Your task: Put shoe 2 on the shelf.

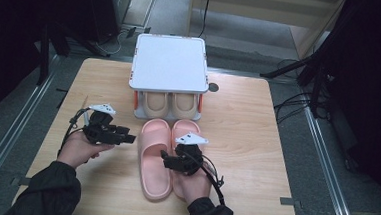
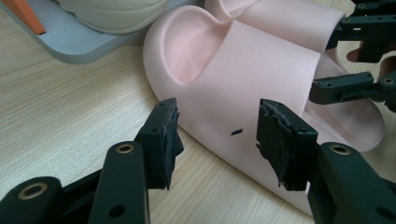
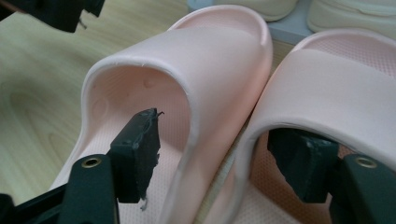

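Pink slippers not yet shelved

The pink slippers (image 1: 156, 160) lie side by side on the table (image 1: 246, 141) before the rack (image 1: 169, 66), where a beige pair (image 1: 171, 104) already sits. The right gripper (image 3: 215, 154) straddles both inner edges, jaws apart, gripping nothing; the left gripper (image 2: 217, 140) hovers open alongside. The right slipper's heel is hidden beneath the hand.

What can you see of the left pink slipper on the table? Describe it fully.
The left pink slipper is a soft-looking, foam-like slide with a broad strap, open toe and dimpled footbed. It lies flat on the wooden table, toe towards the grey shoe rack, side by side against its twin. The right gripper stands open, one jaw inside each slipper's strap opening, the touching inner edges between them.
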`<state>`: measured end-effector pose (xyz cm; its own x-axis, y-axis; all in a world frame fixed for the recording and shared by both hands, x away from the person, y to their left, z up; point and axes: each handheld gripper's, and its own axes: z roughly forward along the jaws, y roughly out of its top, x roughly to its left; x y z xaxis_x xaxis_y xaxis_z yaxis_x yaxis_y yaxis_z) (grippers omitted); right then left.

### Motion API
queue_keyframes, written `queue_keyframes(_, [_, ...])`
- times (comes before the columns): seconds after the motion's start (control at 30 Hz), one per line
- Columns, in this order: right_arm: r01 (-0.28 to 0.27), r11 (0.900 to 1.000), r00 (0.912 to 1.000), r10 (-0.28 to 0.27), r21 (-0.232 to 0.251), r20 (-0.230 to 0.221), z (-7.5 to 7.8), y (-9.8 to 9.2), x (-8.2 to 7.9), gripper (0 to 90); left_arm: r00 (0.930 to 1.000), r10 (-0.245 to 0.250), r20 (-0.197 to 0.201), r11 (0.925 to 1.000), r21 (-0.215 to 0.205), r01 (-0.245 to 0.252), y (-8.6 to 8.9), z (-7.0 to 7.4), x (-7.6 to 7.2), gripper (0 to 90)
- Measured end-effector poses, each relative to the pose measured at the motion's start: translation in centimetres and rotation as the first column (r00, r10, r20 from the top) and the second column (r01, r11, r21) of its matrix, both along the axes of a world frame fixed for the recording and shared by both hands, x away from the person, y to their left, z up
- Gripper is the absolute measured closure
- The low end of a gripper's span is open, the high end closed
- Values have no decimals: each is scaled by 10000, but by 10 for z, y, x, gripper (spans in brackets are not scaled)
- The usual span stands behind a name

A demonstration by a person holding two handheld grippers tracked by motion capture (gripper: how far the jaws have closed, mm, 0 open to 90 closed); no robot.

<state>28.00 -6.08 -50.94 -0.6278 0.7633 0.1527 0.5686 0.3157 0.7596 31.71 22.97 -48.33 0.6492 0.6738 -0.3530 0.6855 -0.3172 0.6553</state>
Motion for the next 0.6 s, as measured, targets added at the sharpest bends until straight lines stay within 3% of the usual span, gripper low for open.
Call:
queue_keyframes(0.23, [899,9959,9959,-900,65,72,-4,8,-2,384,10000,17,-4,10000,-36,-17,0,0,0,480])
queue_keyframes(0.43, [1167,9926,9927,-1155,-346,348,-7,12,-1,454,10000,61,-22,10000,-30,-61,1,0,0,479])
queue_keyframes(0.6, [1177,9916,9930,-1175,-541,73,-9,13,2,479,10000,42,-50,10000,-4,-42,1,0,1,476])
